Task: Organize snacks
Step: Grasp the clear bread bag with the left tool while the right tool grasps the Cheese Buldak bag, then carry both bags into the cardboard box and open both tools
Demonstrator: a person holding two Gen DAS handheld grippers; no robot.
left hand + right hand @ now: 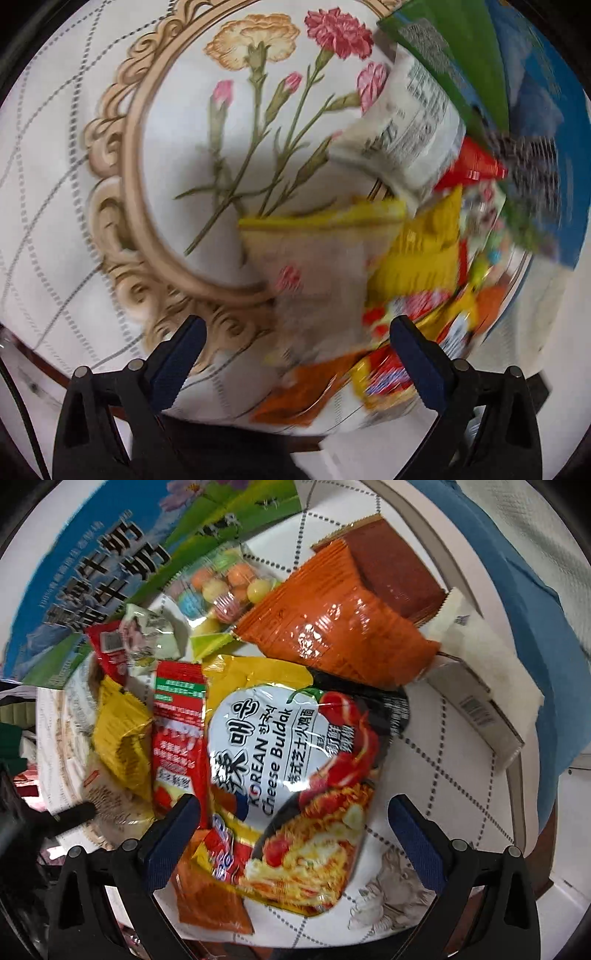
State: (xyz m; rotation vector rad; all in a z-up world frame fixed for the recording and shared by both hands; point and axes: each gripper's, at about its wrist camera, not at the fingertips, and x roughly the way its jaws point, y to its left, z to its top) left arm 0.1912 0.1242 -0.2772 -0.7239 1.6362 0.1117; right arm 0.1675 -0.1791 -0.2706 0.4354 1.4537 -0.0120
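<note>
A heap of snack packets lies on a white tablecloth. In the right wrist view a large Korean Cheese Buldak noodle pack lies in the middle, with a red packet and a yellow packet to its left, an orange packet behind and a bag of coloured candy balls further back. My right gripper is open above the noodle pack. My left gripper is open over the blurred edge of the heap, near a translucent yellow-edged packet and a white packet.
A blue and green milk carton box stands at the back left of the heap and shows at the top right in the left wrist view. A small cardboard box and blue cloth lie at right. The flower-print part of the cloth lies left of the heap.
</note>
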